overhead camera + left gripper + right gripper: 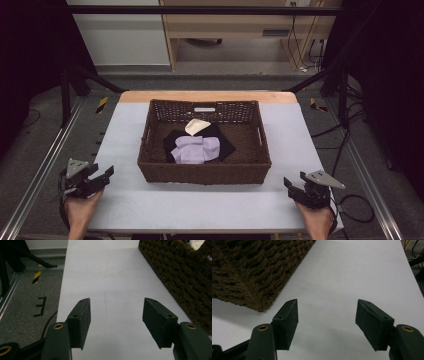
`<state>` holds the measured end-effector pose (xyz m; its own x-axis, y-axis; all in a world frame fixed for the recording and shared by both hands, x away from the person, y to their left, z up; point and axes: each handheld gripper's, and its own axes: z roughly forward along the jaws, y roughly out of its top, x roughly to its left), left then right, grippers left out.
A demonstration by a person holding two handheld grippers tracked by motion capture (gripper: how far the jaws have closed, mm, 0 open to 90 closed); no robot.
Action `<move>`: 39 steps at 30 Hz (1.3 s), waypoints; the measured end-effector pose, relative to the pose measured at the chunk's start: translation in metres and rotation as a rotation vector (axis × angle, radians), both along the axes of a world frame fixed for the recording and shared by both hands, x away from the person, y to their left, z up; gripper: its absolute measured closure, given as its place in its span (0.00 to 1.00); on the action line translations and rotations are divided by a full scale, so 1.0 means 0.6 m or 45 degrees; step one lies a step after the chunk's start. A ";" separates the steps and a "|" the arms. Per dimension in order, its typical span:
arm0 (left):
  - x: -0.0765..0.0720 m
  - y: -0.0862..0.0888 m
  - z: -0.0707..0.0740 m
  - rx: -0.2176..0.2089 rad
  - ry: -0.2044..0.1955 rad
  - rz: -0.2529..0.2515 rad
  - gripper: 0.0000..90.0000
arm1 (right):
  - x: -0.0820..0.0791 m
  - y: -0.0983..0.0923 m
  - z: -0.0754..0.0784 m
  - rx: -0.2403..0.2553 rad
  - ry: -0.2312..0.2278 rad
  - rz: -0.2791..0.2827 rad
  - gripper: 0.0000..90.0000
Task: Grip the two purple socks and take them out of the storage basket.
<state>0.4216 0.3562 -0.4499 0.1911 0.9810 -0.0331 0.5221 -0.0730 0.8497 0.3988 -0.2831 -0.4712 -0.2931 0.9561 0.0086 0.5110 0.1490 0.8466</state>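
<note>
A dark brown wicker basket (205,172) stands in the middle of the white table (125,200). Inside it lie a black cloth (227,145), a crumpled lilac cloth (196,149) on top, and a cream cloth (196,126) toward the back. My left gripper (102,176) rests at the table's front left corner, open and empty. In the left gripper view its jaws (116,312) stand wide over bare table, the basket's wall (180,277) to the right. My right gripper (294,186) sits at the front right, open and empty. Its own view (327,313) has the basket's corner (257,277) upper left.
Metal frame rails run along both sides of the table (45,160). Black cables (350,200) lie on the floor at the right. A wooden desk (240,30) stands beyond the table's far edge. Bare table surface lies left, right and in front of the basket.
</note>
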 end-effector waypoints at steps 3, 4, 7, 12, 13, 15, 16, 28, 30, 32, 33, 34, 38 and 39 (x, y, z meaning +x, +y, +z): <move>-0.003 -0.005 0.005 -0.007 -0.017 -0.002 0.43 | -0.001 0.002 0.001 0.013 0.006 0.004 0.38; -0.006 -0.008 0.010 -0.022 -0.028 -0.013 0.43 | 0.001 0.002 -0.002 0.006 0.016 0.008 0.39; -0.008 -0.011 0.015 -0.037 -0.046 -0.026 0.43 | 0.002 0.002 -0.003 0.007 0.023 0.018 0.40; -0.011 -0.022 0.036 -0.063 -0.095 -0.054 0.42 | 0.006 0.004 -0.002 0.014 0.024 0.020 0.40; -0.011 -0.022 0.036 -0.063 -0.095 -0.054 0.42 | 0.007 0.003 -0.002 0.018 0.020 0.020 0.40; -0.014 -0.026 0.046 -0.082 -0.120 -0.061 0.42 | 0.009 0.003 -0.003 0.025 0.024 0.017 0.40; -0.015 -0.031 0.055 -0.096 -0.129 -0.069 0.42 | 0.009 0.003 -0.003 0.024 0.026 0.015 0.40; -0.014 -0.066 0.082 -0.094 -0.151 -0.134 0.41 | 0.009 0.006 -0.003 0.025 0.011 0.013 0.38; -0.014 -0.071 0.088 -0.087 -0.164 -0.146 0.40 | 0.009 0.006 -0.004 0.021 0.007 0.015 0.37; -0.014 -0.074 0.093 -0.088 -0.171 -0.149 0.40 | 0.009 0.006 -0.004 0.017 0.007 0.014 0.37; -0.014 -0.076 0.098 -0.094 -0.180 -0.152 0.40 | 0.009 0.006 -0.004 0.023 0.012 0.011 0.36; -0.012 -0.078 0.103 -0.101 -0.190 -0.159 0.40 | 0.009 0.006 -0.004 0.029 0.015 0.007 0.36; 0.002 -0.093 0.124 -0.108 -0.210 -0.179 0.39 | 0.007 0.003 -0.005 0.037 0.007 -0.003 0.35; 0.005 -0.096 0.128 -0.115 -0.214 -0.183 0.39 | 0.007 0.002 -0.005 0.037 0.005 -0.009 0.35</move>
